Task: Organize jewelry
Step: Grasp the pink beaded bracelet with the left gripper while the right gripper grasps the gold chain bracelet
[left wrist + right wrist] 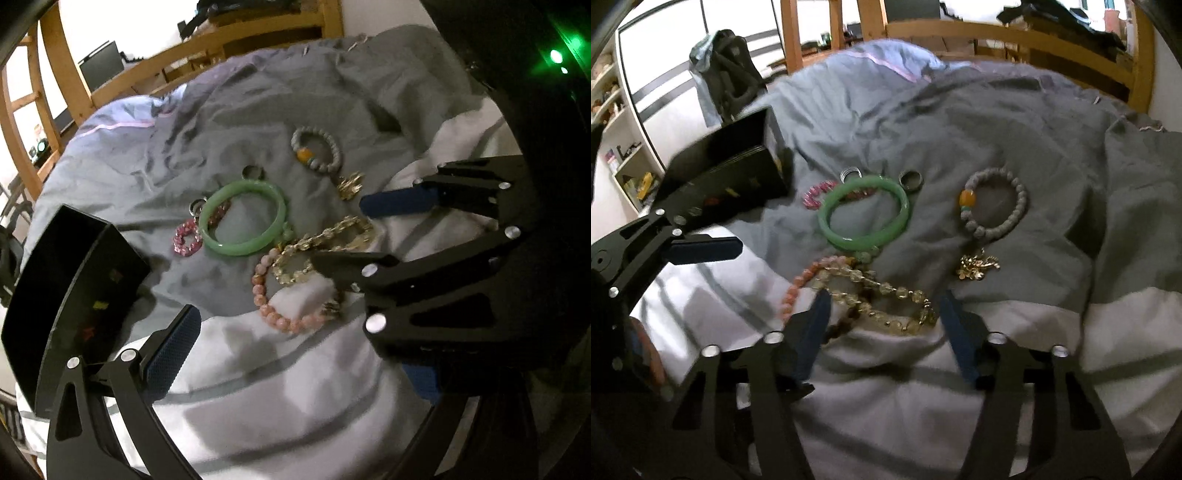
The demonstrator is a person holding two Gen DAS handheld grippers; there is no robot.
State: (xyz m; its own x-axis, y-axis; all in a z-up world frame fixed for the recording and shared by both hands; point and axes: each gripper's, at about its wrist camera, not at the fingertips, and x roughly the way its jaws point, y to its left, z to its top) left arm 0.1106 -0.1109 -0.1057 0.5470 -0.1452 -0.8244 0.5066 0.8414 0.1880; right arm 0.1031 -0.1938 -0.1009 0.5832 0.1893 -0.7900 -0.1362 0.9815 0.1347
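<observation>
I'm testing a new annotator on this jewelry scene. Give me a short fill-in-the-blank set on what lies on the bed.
1. The solid bangle is ____ in colour.
2. The grey bead bracelet carries one large ____ bead.
3. The right hand-held gripper has its fingers on either side of the ____ bead bracelet.
4. The box is ____ in colour.

Missing words: green; orange; clear yellowish; black

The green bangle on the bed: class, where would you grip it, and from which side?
Grip the green bangle across its far rim, jaws coming from above, one inside the ring and one outside. It lies flat on the grey bedding, so only the rim offers a hold. Its near edge touches the yellow bead bracelet; the left overlaps a pink bracelet.
</observation>
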